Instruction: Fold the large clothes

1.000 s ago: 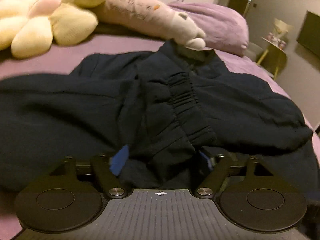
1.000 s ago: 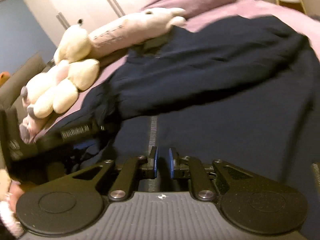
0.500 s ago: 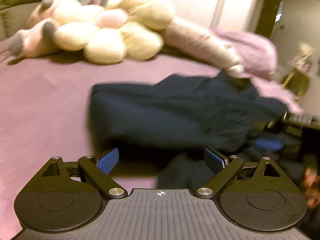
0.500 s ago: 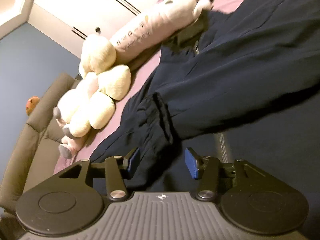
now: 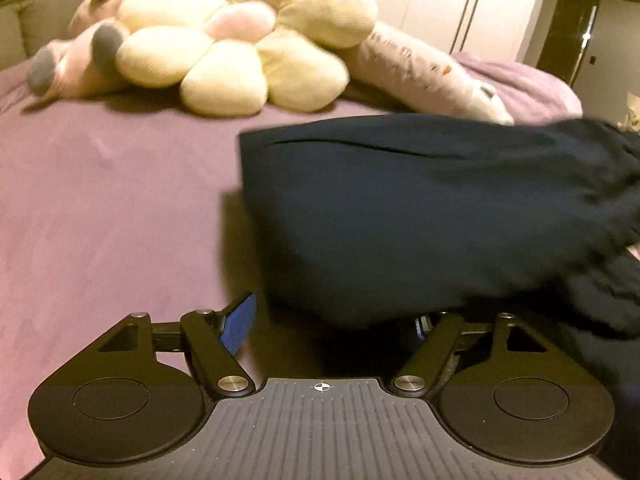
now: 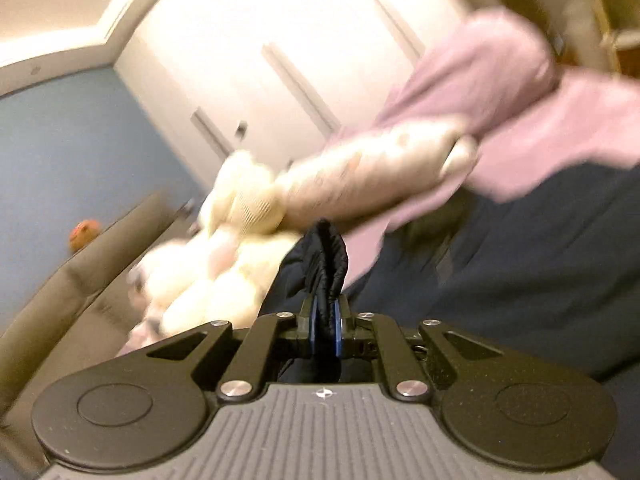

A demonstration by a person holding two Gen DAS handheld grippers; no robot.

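Note:
A dark navy garment (image 5: 420, 216) lies bunched on the purple bed (image 5: 104, 200), filling the right half of the left wrist view. My left gripper (image 5: 332, 320) is open at its near left edge; the left pad (image 5: 239, 322) is clear of the cloth and the right pad is hidden under the fabric. My right gripper (image 6: 325, 330) is shut on a ribbed cuff of the garment (image 6: 326, 260), which stands up between the pads. The rest of the navy garment (image 6: 540, 272) spreads to the right in the right wrist view.
A yellow flower-shaped plush (image 5: 244, 52) and a long pale plush (image 5: 424, 68) lie at the head of the bed, with a purple pillow (image 6: 480, 76) behind. White wardrobe doors (image 6: 280, 60) stand beyond. A sofa (image 6: 80, 272) is at the left.
My left gripper let go of the garment and moved left to its edge. My right gripper opened, then shut on the ribbed cuff and lifted it; its view tilted upward.

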